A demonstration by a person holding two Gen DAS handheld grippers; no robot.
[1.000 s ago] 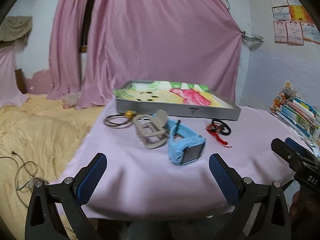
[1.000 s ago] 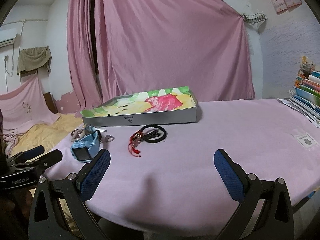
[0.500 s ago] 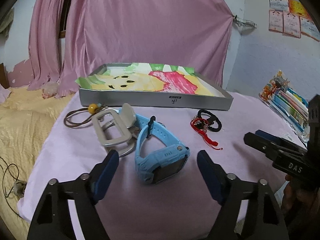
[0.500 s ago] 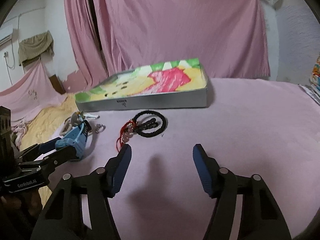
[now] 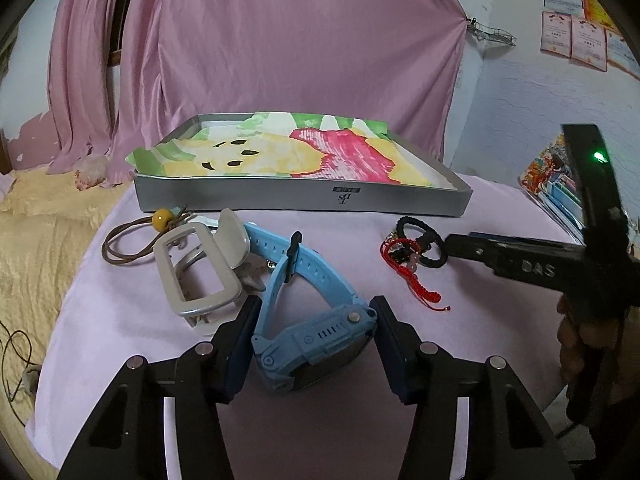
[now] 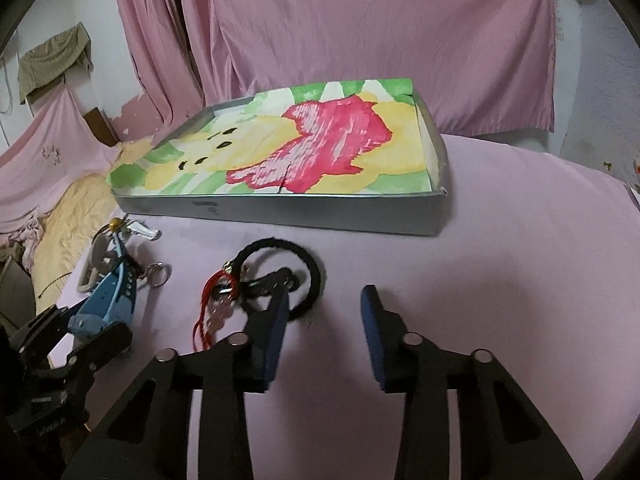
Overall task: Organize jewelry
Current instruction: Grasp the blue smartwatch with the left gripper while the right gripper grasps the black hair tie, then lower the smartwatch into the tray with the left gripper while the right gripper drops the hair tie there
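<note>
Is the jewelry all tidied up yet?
Not yet. The tray holds no jewelry. The left gripper has its fingers around the blue watch. The right gripper is at the black bracelet. The red cord and grey watch wait.

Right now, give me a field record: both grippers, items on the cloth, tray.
left gripper: open, jaws flanking the blue plastic smartwatch case, contact unclear
right gripper: open, empty, left pad over the black braided cord bracelet
red string bracelet: tangled with the black one
beige watch frame: left of the blue strap
brown cord with yellow bead: near tray front
shallow grey tray with painted paper liner: holds no jewelry yet
</note>
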